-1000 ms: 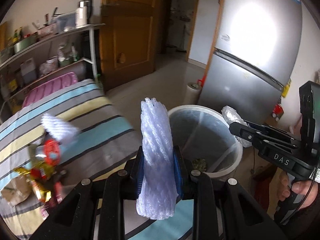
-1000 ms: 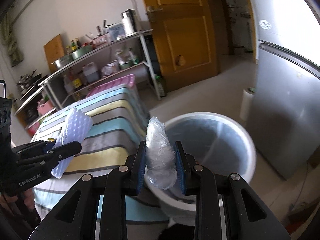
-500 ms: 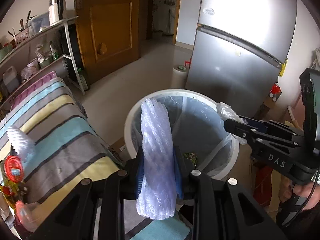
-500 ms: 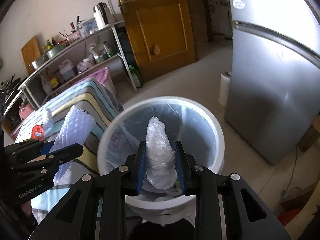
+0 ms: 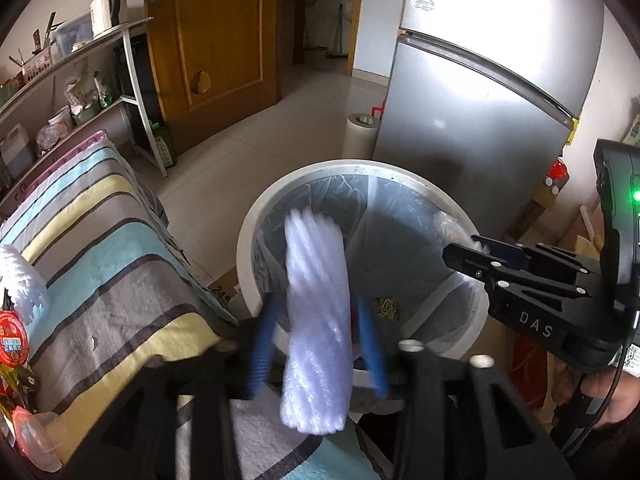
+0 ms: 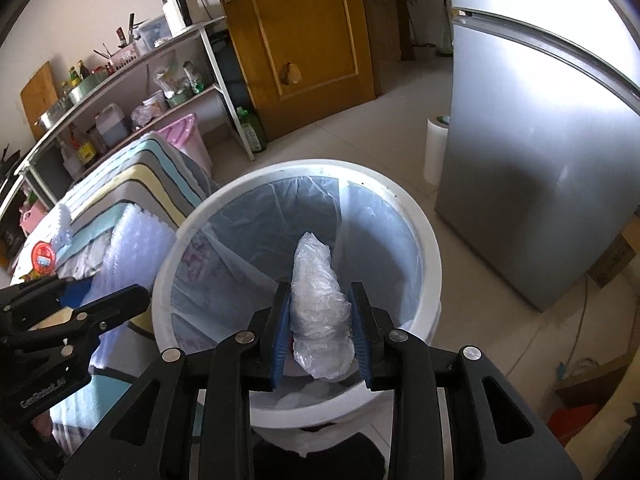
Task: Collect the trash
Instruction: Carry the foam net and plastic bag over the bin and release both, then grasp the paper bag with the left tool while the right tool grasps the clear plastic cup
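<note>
Left hand-held gripper spread, foam net loose over bin; right hand-held gripper pinching plastic wad mid-body. Both light, squashy.

Left wrist view: looks forward and down along its fingers, close over the near rim of the white bin. Right wrist view: same heading, nearer bin centre. Shared: bin, fridge, door, striped cloth.

One bin, two foam nets.
</note>
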### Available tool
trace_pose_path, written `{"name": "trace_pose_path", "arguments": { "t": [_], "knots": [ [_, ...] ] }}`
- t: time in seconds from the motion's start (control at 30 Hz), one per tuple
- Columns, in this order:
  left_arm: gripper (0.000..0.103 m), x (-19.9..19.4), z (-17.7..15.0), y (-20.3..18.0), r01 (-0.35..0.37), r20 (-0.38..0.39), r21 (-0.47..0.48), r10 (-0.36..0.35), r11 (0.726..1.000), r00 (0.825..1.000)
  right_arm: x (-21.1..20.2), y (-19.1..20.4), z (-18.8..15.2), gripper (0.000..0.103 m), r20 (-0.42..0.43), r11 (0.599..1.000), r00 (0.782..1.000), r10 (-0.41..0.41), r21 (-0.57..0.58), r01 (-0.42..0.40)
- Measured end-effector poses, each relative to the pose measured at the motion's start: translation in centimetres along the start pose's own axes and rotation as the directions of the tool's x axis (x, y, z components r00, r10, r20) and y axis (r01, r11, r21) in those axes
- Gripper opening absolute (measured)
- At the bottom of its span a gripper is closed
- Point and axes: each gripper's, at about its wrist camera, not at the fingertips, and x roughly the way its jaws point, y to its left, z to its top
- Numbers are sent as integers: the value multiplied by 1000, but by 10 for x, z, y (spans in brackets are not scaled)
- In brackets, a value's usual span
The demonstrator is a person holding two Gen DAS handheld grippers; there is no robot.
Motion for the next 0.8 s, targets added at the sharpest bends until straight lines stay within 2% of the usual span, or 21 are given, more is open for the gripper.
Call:
{"name": "trace_pose_path", "arguments": {
  "t": [0.07,0.13,0.3,0.5,0.8],
  "knots": [
    [53,-1,0,2,5,8,-5,-5,1000,1000,-1,0,1,45,5,1000,1000,1,8,-1],
    [54,-2,0,3,5,9,-7,-5,1000,1000,-3,0,1,50,10,1000,1000,1,13,-1],
    [58,-8,-1,7,1,19,-23,-1,1000,1000,-10,3,-1,50,22,1000,1000,-11,9,11],
    [63,-32,-4,17,-8,74,-47,12,999,997,-25,14,2,50,60,1000,998,-7,-1,7],
    [66,-74,-21,46,-42,143,-105,57,994,988,-60,54,0,50,134,998,990,44,-60,-36]
  ]
}}
